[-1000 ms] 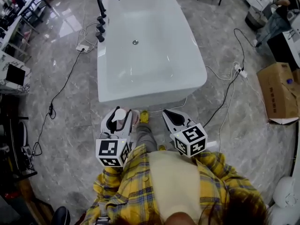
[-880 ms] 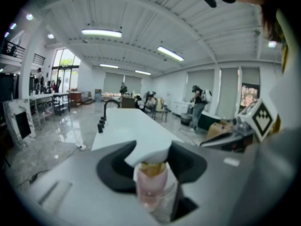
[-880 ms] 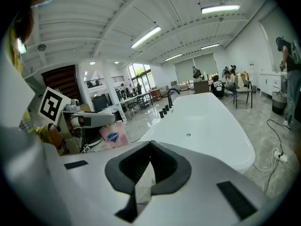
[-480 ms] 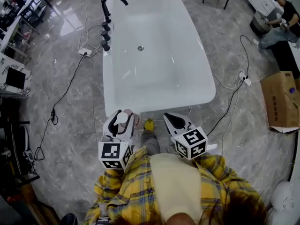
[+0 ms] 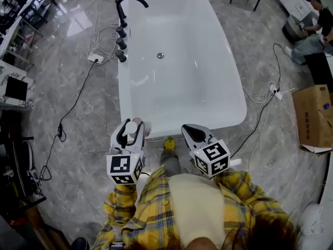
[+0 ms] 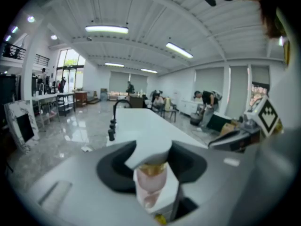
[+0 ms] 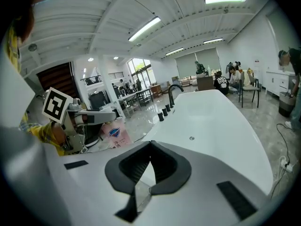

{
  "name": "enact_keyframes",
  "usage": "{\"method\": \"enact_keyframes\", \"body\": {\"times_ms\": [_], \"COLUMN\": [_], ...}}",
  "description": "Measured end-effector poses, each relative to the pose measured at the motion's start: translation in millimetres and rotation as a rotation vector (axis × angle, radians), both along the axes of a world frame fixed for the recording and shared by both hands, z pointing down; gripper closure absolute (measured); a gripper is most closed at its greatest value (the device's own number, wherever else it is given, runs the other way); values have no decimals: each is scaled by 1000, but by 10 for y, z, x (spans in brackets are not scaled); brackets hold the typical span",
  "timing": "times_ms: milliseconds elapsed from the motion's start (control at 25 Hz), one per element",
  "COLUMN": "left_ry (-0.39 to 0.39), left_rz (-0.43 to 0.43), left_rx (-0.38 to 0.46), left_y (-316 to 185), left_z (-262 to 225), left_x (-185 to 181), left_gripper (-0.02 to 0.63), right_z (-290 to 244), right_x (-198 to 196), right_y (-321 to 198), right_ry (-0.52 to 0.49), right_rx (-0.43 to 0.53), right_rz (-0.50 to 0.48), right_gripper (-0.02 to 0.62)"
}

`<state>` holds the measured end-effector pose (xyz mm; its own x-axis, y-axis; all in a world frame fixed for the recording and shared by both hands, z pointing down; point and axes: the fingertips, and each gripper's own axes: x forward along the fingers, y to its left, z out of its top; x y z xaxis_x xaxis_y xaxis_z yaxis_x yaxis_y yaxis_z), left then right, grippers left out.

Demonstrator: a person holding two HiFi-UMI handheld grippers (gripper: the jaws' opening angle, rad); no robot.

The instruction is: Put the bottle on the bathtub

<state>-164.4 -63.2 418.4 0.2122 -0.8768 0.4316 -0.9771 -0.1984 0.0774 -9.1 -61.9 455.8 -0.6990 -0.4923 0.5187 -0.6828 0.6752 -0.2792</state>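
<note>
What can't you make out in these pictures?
- Bottle label: blurred in left gripper view; too small in right gripper view.
- Bottle's body: head view, under left gripper.
- Bathtub far end: cut by head view's top edge.

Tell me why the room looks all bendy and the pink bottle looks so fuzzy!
Left gripper view: the wide-angle lens curves the ceiling into a dome, and the pink bottle sits so close to the camera that it blurs. Right gripper view: same curving, dark corners, but the bathtub looks sharp. Head view: the polished floor shines with bright glare.
</note>
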Motion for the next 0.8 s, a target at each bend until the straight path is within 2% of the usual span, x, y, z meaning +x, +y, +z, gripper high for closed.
{"method": "enact_keyframes", "body": {"times_ms": [480,800], "left_ry": [-27,-42], "left_rz": [-22,-42], "left_rx": [-14,-13], "left_y": [-640,-1055], "left_z": [248,488], "left_x": [-561,-875], "left_gripper": [420,420], "right_z": [158,283], "right_x": [-461,-577], "right_y": [-433,-576], "right_ry": [41,76], "right_rx": [-23,-44], "right_rz": [-35,-29], "right_gripper": [581,582]}}
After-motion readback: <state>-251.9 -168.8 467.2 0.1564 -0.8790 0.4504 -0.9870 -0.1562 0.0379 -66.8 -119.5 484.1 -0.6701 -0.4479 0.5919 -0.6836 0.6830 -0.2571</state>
